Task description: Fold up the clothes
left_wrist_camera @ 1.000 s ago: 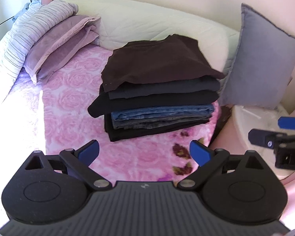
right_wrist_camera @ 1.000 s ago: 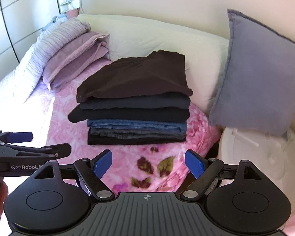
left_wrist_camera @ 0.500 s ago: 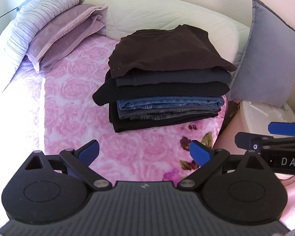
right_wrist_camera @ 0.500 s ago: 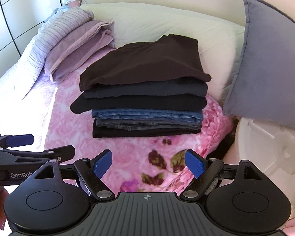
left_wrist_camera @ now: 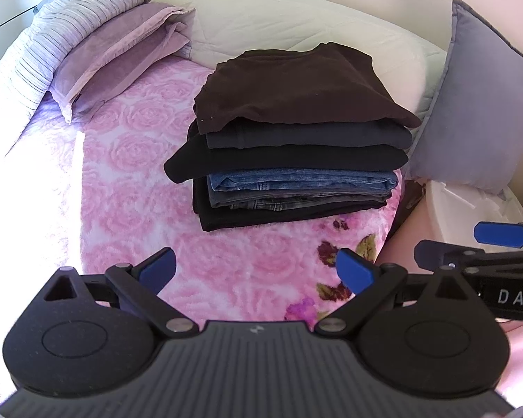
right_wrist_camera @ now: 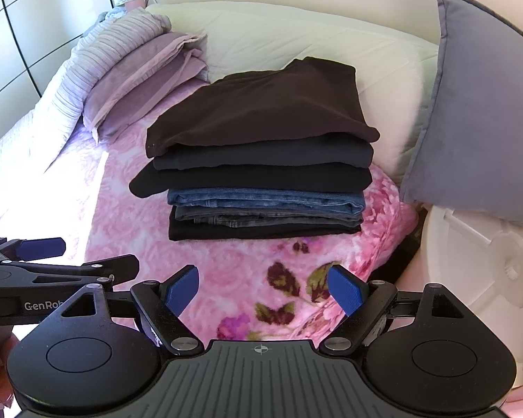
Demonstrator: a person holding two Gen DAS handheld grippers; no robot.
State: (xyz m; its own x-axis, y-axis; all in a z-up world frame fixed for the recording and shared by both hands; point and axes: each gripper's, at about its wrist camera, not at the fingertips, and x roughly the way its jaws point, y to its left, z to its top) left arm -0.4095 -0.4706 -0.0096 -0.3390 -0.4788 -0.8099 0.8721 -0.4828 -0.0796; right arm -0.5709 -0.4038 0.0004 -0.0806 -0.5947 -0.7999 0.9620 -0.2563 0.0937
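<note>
Here, folded stack (left_wrist_camera: 296, 139) on bedspread (left_wrist_camera: 129, 160)

White lettering "DAS" on the side of the right gripper (left_wrist_camera: 498, 244) (cut off at the frame edge); white "GenRob" on the side of the left gripper (right_wrist_camera: 52, 261) (partly hidden).
</note>
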